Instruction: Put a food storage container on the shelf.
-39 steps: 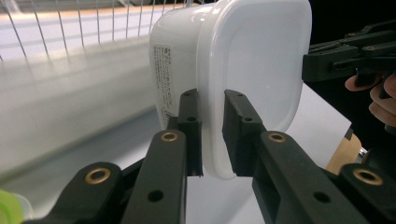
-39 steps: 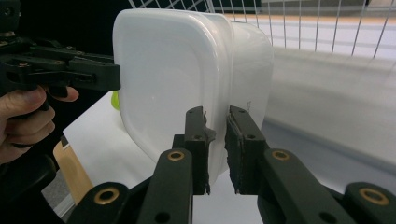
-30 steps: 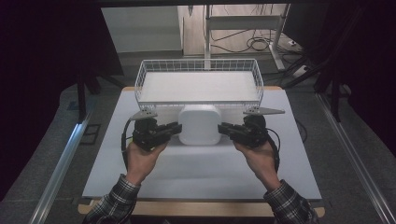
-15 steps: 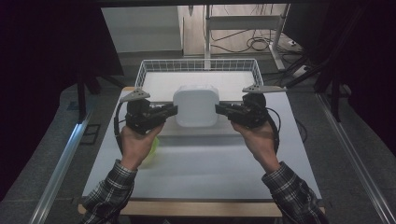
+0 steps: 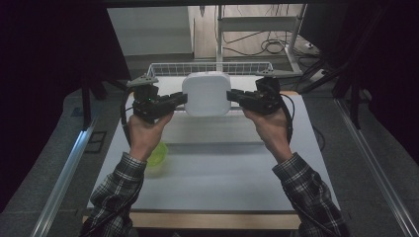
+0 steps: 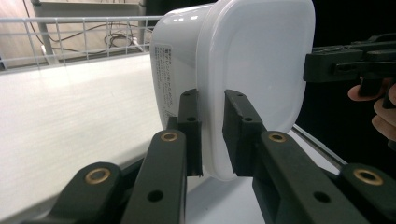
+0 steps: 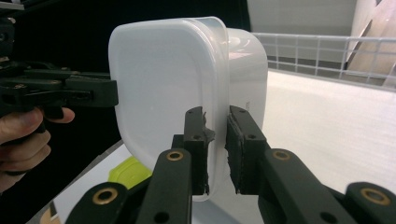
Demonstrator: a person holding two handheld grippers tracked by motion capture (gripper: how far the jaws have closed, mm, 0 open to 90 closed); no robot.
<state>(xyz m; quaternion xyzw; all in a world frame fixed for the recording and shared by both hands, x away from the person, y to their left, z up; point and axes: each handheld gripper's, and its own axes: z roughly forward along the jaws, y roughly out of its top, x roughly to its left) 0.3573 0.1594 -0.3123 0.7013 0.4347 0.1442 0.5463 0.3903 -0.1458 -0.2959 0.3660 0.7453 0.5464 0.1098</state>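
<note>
- Evidently the white plastic container (image 5: 206, 93) is up in the air, carried between the two grippers, just in front of the wire basket (image 5: 163, 68) and above the table's near edge of that basket.
- Left gripper (image 5: 180, 100) is clamped on the container's left rim; in the left gripper view its two black jaws pinch the thin lip (image 6: 212, 135) with no gap showing.
- Right gripper (image 5: 233, 96) grips the opposite rim the same way, jaws pressed onto the flange (image 7: 215, 140) in the right gripper view.
- Container looks light and probably empty, judging by how two edge pinches hold it level.
- Walls seem stiff enough to keep shape, though the lip is thin and may flex if squeezed harder.
- Smooth, glossy plastic: I'd call it slippery, so a rim grip could slide if one hand tilts or the hands drift apart.
- Best hold, to my eye, is exactly there: opposite sides of the rim, where the lid edge gives the pads a ridge to catch.
- Lime-green object (image 5: 158, 154) lies on the table, well nearer the person than the basket, under the left forearm.
</note>
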